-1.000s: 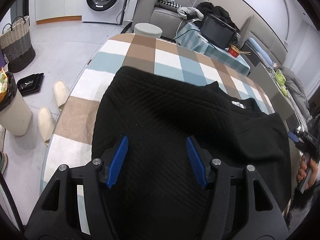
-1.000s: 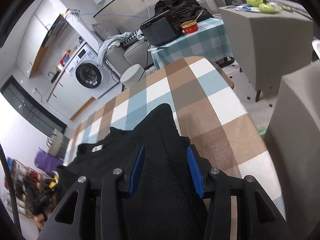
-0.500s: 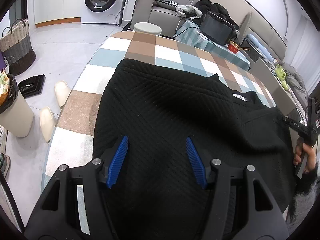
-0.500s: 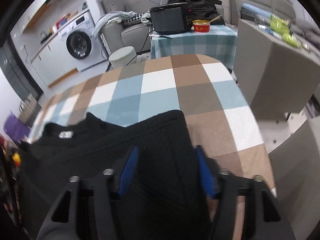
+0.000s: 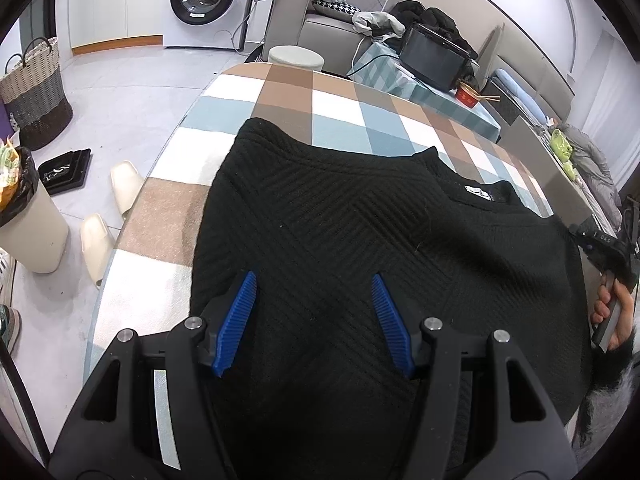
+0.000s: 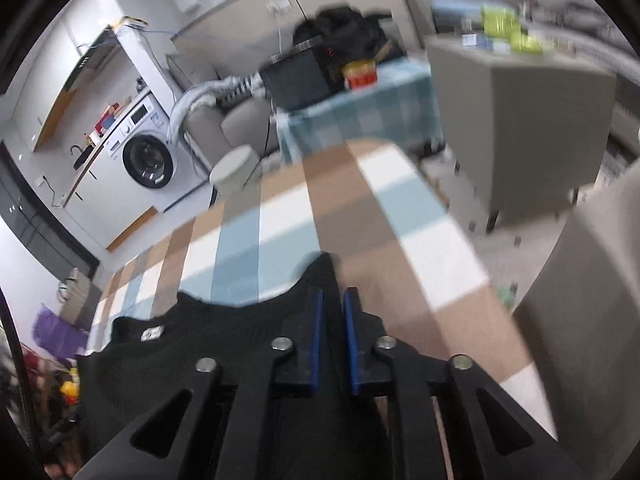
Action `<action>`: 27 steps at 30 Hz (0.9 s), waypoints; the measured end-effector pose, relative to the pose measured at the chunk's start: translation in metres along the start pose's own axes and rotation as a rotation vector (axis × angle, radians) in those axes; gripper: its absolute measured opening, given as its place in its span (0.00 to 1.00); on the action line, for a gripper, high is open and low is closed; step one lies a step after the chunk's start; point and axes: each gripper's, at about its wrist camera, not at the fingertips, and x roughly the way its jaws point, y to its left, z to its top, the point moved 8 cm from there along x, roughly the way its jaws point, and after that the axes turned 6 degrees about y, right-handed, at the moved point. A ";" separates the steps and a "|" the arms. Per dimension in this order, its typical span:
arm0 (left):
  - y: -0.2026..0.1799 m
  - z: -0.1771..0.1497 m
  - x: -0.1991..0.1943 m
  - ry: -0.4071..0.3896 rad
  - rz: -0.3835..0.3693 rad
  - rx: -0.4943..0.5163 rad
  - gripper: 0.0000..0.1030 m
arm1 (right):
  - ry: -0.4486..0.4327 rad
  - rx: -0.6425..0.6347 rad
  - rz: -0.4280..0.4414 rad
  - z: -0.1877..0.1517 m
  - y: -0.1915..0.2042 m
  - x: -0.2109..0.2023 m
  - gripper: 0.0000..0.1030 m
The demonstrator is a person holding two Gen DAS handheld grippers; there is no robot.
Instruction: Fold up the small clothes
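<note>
Right gripper (image 6: 330, 326) has pinched in on the black sweater (image 5: 360, 240) edge since before, jaws easing apart now, so it might slip; left gripper (image 5: 312, 316) hangs open.

White tile floor (image 5: 120, 92), washer (image 5: 200, 0), grey sofa (image 5: 320, 28)

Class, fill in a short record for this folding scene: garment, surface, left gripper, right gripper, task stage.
garment: black sweater, spread flat, collar label showing
surface: table with a checked cloth
left gripper: jaws apart over the sweater, gripping nothing
right gripper: jaws nearly together with the sweater's edge between them, easing open slightly
task stage: no fold visible yet
</note>
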 end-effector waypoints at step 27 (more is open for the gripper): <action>0.002 -0.004 0.001 0.010 0.020 0.016 0.56 | 0.005 -0.333 -0.097 -0.042 0.057 -0.021 0.48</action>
